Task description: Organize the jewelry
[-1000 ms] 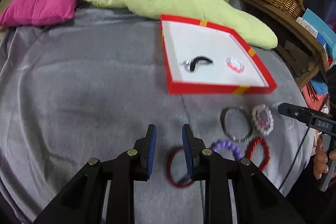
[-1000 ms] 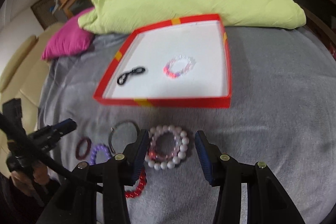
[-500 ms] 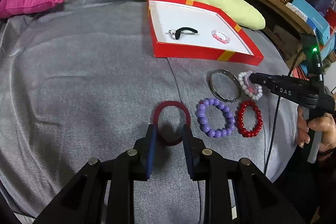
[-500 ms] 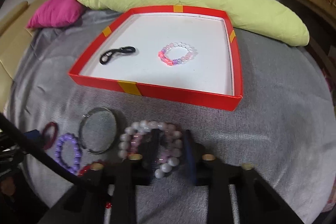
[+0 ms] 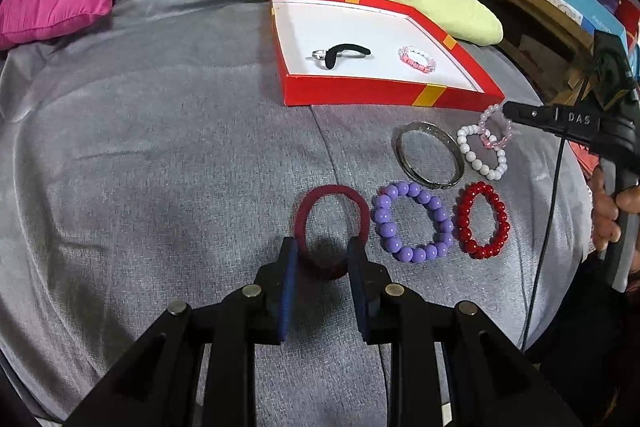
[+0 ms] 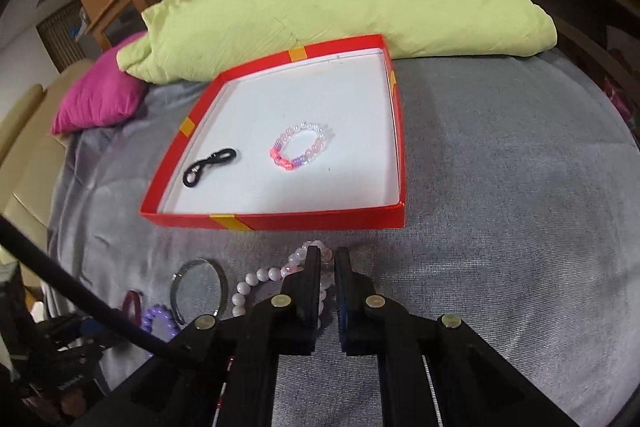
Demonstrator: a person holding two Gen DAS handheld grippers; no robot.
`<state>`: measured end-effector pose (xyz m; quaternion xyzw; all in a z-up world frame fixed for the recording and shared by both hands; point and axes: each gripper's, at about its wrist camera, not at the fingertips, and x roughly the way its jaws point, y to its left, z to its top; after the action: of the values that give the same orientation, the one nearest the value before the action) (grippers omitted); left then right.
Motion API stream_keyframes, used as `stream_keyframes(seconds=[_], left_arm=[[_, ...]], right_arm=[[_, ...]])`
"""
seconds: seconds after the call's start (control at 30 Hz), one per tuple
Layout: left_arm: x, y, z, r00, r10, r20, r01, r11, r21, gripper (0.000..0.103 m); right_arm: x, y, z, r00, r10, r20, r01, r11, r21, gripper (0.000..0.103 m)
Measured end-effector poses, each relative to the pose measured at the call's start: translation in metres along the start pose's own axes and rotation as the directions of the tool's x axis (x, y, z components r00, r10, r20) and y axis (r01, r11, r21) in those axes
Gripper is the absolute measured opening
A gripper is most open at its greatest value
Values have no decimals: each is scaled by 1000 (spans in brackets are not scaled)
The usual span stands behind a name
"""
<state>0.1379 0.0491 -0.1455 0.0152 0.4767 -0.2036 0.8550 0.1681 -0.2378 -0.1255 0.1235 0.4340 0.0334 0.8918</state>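
You are clamping the right tool [image 6: 325, 261] on the pink bracelet [image 5: 494, 131] just before the box [image 5: 384, 97], ready for boxing, while holding the left tool [image 5: 322, 251] apart, straddling the maroon band [image 5: 332, 223].

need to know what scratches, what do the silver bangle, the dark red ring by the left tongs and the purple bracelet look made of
Silver bangle: likely metal, polished; thin rigid band with bright glints.
Dark red ring: looks like fabric or flocked elastic; matte, fuzzy, no shine.
Purple bracelet: round beads, probably plastic or glass; smooth and glossy, each bead showing a highlight.
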Motion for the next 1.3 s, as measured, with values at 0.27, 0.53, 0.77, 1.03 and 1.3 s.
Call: stream_keyframes(seconds=[0.27,0.53,0.77,1.03,1.3], left_arm=[[8,-3,7,998,55,25,-55,998,19,11],[13,-3,13,996,79,45,-80,997,22,6],[2,1,19,990,84,114,-84,996,-4,5],[5,-1,16,999,-5,54,5,1000,7,26],[0,-1,3,999,-23,43,21,998,56,48]], right_arm=[[-13,-16,5,999,17,37,-19,998,65,8],[-20,-23,7,998,39,52,-44,995,94,8],[-31,-26,8,993,90,83,-99,988,121,8],[-31,-28,10,993,88,81,-98,987,128,8],[-30,-24,10,993,94,78,-102,988,115,8]])
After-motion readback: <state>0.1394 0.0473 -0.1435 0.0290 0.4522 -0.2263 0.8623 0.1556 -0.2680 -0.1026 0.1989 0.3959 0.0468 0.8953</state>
